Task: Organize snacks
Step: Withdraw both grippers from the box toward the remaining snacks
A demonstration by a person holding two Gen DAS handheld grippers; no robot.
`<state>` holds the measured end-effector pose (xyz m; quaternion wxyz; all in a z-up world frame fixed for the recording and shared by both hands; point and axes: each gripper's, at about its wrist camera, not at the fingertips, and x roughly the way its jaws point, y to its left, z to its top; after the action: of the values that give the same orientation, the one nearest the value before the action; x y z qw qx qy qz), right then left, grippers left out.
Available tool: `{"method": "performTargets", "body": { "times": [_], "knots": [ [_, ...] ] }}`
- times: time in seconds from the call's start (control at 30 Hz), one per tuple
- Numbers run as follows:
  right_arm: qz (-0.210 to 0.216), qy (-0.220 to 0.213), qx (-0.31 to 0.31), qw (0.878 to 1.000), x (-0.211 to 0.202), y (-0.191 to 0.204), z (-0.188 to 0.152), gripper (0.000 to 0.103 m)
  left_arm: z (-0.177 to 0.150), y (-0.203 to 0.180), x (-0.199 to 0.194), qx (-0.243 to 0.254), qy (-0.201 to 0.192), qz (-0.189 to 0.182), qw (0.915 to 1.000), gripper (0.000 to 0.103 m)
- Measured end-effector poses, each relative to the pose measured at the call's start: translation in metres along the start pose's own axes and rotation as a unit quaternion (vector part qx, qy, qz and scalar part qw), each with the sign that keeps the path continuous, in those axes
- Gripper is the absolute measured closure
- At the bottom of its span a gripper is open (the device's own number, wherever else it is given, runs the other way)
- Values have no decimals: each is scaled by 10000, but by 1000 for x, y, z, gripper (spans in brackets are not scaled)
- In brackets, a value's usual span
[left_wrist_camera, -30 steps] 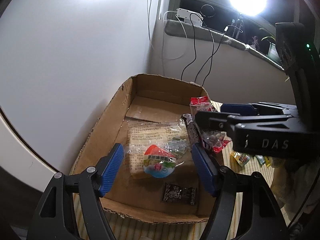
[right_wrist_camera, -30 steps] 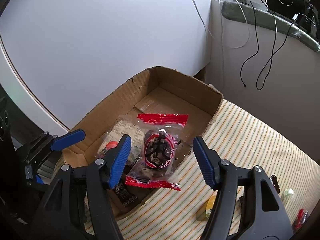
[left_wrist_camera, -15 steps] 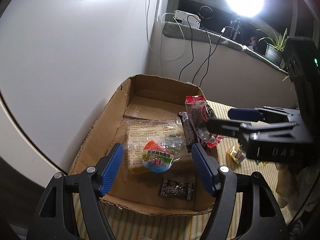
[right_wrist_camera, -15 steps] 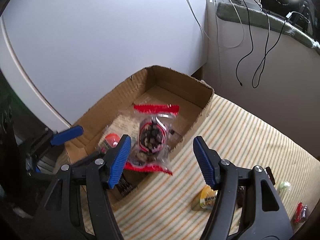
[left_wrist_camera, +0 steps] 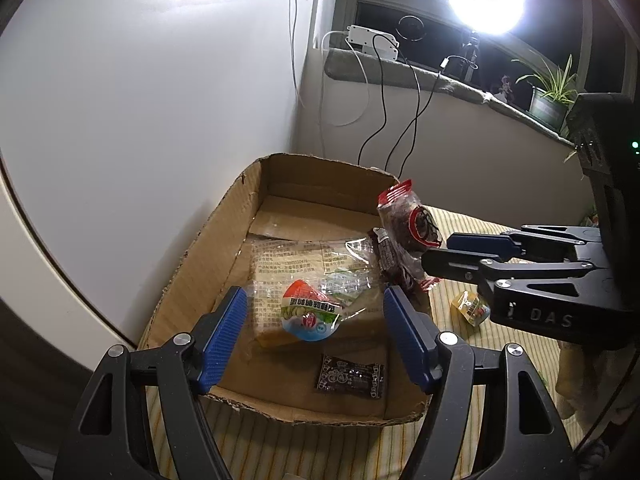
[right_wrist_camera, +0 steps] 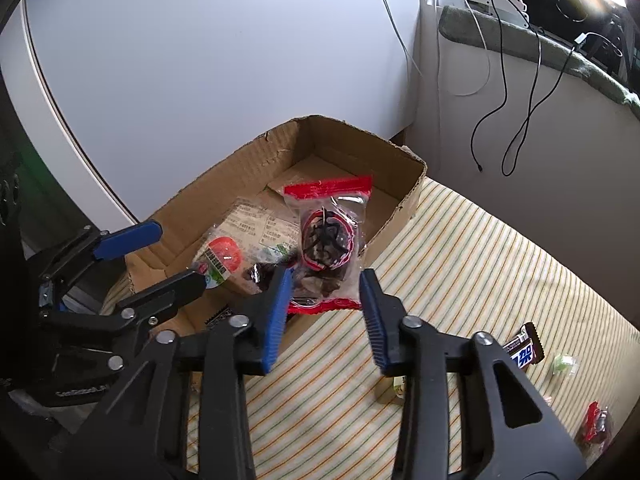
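A cardboard box (left_wrist_camera: 208,240) (right_wrist_camera: 248,156) lies on striped cloth. In it are a clear bag of bread (left_wrist_camera: 288,256), a jelly cup (left_wrist_camera: 310,312) (right_wrist_camera: 220,258), a dark sachet (left_wrist_camera: 350,376) and a chocolate bar (left_wrist_camera: 384,248). A red-edged packet of dark fruit (left_wrist_camera: 404,220) (right_wrist_camera: 326,236) stands tilted against the box's right wall. My right gripper (right_wrist_camera: 326,273) (left_wrist_camera: 437,249) is closing, with the packet's lower end just ahead of its tips and a thin gap at each pad. My left gripper (left_wrist_camera: 313,294) hangs open over the box's near end, holding nothing.
Loose snacks lie on the striped cloth (right_wrist_camera: 460,264) to the right: a yellow jelly cup (left_wrist_camera: 472,308), a brown bar (right_wrist_camera: 524,352), a green sweet (right_wrist_camera: 564,364) and a red packet (right_wrist_camera: 596,428). A white wall is close behind the box. Cables hang from the window ledge (left_wrist_camera: 440,76).
The right jaws have drawn much closer together. The red packet now looks farther from the right camera and stands more upright on the box wall. The left gripper has kept still.
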<state>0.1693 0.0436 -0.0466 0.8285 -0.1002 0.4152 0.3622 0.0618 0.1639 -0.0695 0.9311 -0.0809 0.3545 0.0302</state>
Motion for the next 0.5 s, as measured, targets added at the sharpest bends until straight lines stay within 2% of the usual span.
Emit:
{"method": "performTargets", "body": {
  "times": [0.5],
  "knots": [
    [154,-89,133,9998,0,-7,2,67,0,-10,-5,57,-53,-11,10000,32]
  ]
}}
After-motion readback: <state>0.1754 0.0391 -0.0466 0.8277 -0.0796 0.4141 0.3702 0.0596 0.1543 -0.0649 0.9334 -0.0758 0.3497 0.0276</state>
